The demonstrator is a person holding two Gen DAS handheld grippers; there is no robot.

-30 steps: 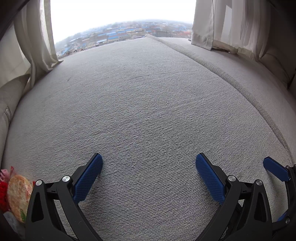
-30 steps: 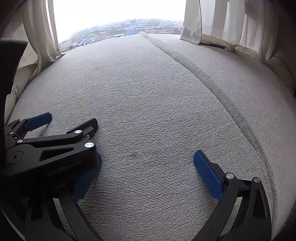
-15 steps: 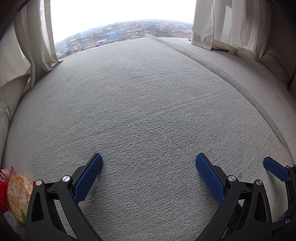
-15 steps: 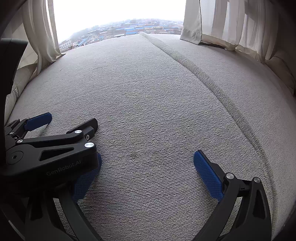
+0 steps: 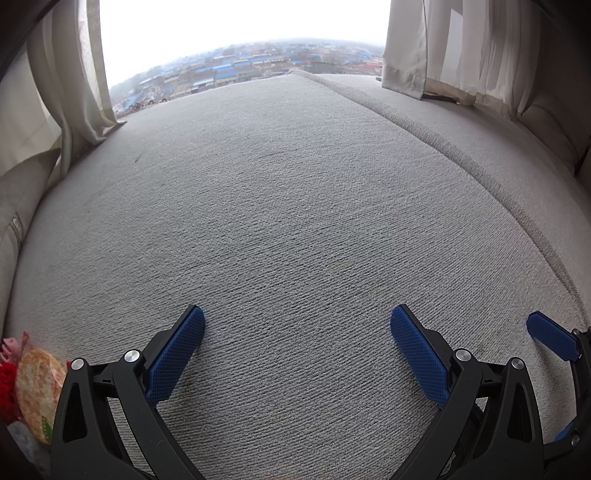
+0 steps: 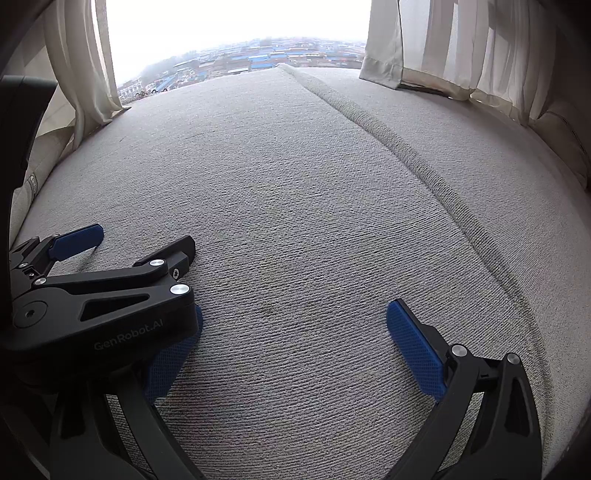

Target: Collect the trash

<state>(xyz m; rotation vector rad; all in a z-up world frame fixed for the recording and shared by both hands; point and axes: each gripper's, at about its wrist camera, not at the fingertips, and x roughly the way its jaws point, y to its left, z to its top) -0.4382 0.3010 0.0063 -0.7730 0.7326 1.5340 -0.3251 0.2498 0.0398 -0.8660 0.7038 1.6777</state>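
We count two claws, both spread and holding nothing: the left claw (image 5: pixel 297 350) and right claw (image 6: pixel 291 350). One snack wrapper (image 5: pixel 37 391) lies at the lower left edge of the left view. Both rest on a grey cushion (image 5: pixel 295 221); two curtains (image 5: pixel 70 74) frame one window (image 5: pixel 240 33).

Both cameras sit low, just behind their own tongs, looking forward along a grey cushion (image 5: pixel 295 221) toward a bright window (image 5: pixel 240 29) framed by curtains (image 5: pixel 461 48). The left view looks out between the left tongs (image 5: pixel 297 332); the right view between the right tongs (image 6: pixel 293 332). They face nearly the same way, side by side and close. They share the cushion, its raised seam (image 6: pixel 424 166), the window and curtains. Each catches the other: the left tongs at the right view's left edge, a blue pad (image 5: pixel 552 339) at the left view's right edge.
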